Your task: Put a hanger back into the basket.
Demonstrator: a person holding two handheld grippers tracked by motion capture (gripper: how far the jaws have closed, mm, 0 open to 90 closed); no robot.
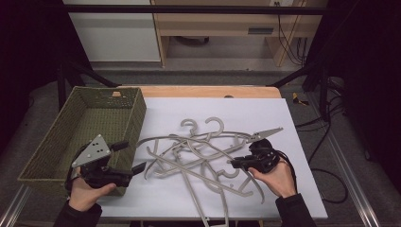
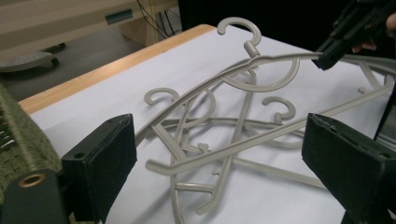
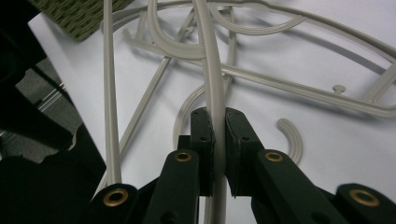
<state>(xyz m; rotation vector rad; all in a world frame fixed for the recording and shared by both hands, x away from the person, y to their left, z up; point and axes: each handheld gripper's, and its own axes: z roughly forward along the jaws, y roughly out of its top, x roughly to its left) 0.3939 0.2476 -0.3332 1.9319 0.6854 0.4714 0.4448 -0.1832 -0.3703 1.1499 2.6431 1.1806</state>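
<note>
right tool (image 3: 219,154): clamped on smooth grey plastic hanger (image 3: 212,84) | left tool (image 2: 224,158): wide open, holding nothing | woven green basket (image 1: 52,142)

black grippers (image 1: 139,168), brass-ringed screw holes, grey three-cornered plate (image 1: 92,151), dark sleeves (image 1: 295,210)
</note>
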